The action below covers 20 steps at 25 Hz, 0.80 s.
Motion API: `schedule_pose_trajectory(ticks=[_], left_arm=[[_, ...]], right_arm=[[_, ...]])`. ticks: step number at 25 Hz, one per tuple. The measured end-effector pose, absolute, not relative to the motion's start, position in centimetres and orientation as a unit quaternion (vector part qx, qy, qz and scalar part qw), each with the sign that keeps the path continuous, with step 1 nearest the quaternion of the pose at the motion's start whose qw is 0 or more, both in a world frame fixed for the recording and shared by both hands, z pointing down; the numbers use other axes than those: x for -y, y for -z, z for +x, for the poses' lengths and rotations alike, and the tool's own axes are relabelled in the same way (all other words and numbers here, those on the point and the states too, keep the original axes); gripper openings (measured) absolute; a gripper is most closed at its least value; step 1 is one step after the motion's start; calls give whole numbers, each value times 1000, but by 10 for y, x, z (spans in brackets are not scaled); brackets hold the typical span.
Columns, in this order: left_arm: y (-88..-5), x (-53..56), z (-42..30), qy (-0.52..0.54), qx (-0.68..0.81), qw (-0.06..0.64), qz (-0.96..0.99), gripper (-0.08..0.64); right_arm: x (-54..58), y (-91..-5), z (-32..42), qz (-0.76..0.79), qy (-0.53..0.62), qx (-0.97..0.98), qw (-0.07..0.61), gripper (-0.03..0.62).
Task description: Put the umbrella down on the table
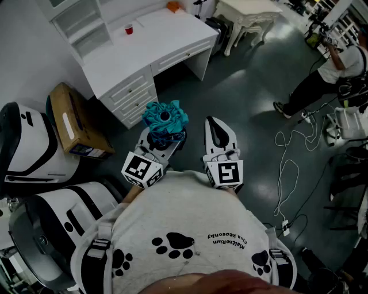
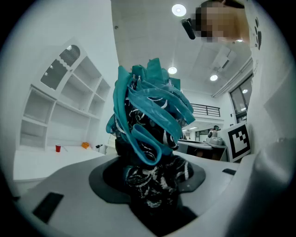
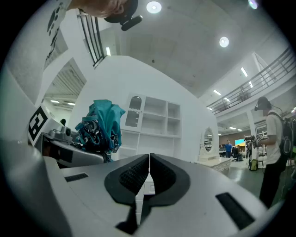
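Note:
A folded umbrella (image 1: pixel 165 119) with teal and black patterned fabric stands upright in my left gripper (image 1: pixel 162 139). The jaws are shut on its lower part, as the left gripper view shows, where the umbrella (image 2: pixel 150 134) fills the middle. My right gripper (image 1: pixel 219 136) is beside it to the right, shut with nothing between its pads (image 3: pixel 147 178). From the right gripper view the umbrella (image 3: pixel 99 124) appears at the left. The white desk (image 1: pixel 144 54) lies ahead of both grippers, a stretch of grey floor away.
A red cup (image 1: pixel 129 29) and an orange object (image 1: pixel 174 7) sit on the desk. A cardboard box (image 1: pixel 75 120) leans at its left end. White cables (image 1: pixel 287 166) lie on the floor at right, near a standing person (image 1: pixel 330 69). A white ornate table (image 1: pixel 247 17) stands behind.

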<state>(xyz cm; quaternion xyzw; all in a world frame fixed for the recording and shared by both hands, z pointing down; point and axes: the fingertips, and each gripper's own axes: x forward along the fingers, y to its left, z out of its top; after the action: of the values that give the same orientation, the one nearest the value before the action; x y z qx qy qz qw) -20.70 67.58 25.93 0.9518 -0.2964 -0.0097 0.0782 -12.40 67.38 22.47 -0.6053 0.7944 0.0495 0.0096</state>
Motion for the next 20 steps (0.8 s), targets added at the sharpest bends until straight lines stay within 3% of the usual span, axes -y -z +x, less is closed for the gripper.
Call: schedule_pose_trajectory(ticks=[20], left_arm=[[-276,-668,-208,3,346,85,934,241]], right_arm=[[-666,-253,-106,-585,-20,-811,13,32]])
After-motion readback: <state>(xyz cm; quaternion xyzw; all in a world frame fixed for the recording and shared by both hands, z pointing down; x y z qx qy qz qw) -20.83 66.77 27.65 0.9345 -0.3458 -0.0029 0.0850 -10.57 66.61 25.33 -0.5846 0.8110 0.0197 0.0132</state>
